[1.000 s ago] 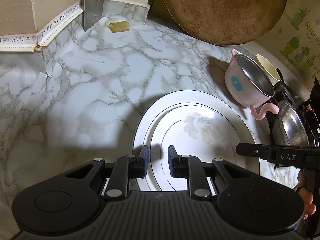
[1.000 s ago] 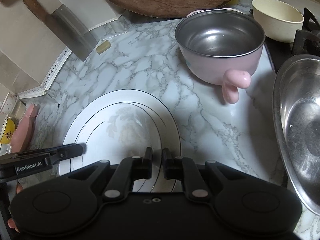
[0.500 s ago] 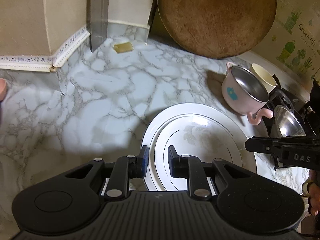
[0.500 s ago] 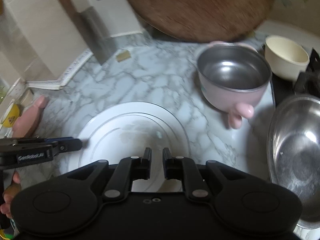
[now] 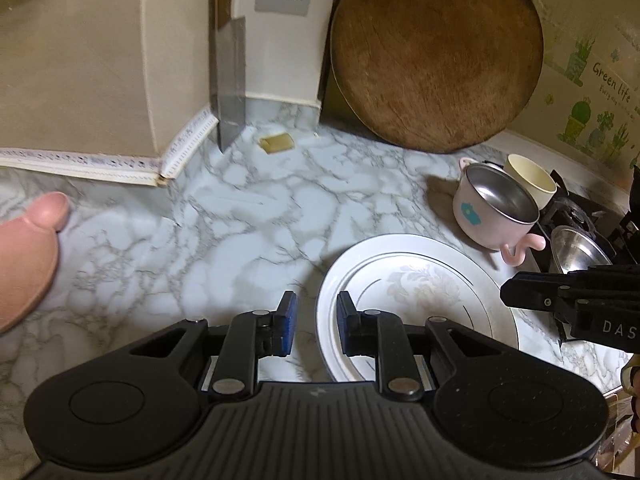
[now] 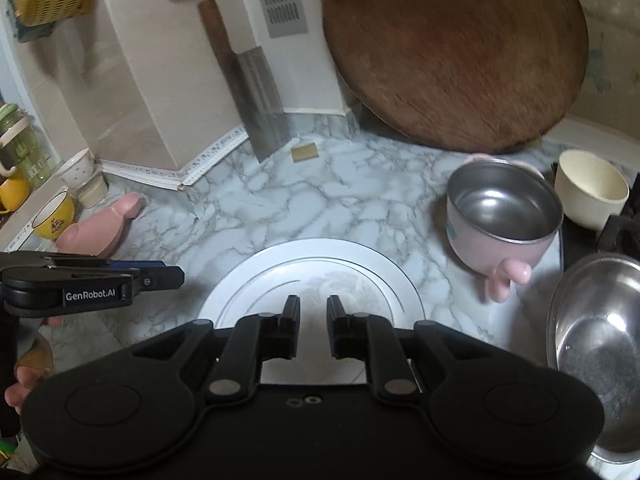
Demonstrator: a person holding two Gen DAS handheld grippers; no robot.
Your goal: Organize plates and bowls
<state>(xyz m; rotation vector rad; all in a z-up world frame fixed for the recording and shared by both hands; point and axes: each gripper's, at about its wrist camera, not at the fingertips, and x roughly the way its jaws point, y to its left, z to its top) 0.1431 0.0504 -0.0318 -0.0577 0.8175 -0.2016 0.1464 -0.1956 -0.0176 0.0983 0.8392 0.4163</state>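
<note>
1. Plate (image 5: pixel 416 296): white, wide flat rim, faint flower print in the well. It lies flat on the marble-patterned table (image 5: pixel 248 216), near its front edge, with nothing on it. Judged stiff, glazed, slippery and breakable. The rim is the only purchase, and since it lies close to the table a jaw would have to slide under its edge.
2. Pink bowl (image 6: pixel 504 220): steel lining, pink outside, a stubby pink handle pointing forward. It stands upright behind and to the right of the plate, apart from it. Likely light; the wall or handle offers a hold.
3. Cream cup (image 6: pixel 592 192): upright, just beside the pink bowl, at the edge of the stove.
4. Steel bowl (image 6: pixel 600 328): shallow, shiny and empty, at the far right. Probably light and slick.
5. Left gripper (image 5: pixel 313 320): jaws parted by a narrow gap and holding nothing. They hover over the plate's left rim, one on either side of its edge.
6. Right gripper (image 6: pixel 313 320): jaws parted slightly, empty, above the plate's near side.
7. Round wooden board (image 6: pixel 456 48): leans against the back wall.
8. Cleaver (image 6: pixel 260 112): stands propped against the wall.
</note>
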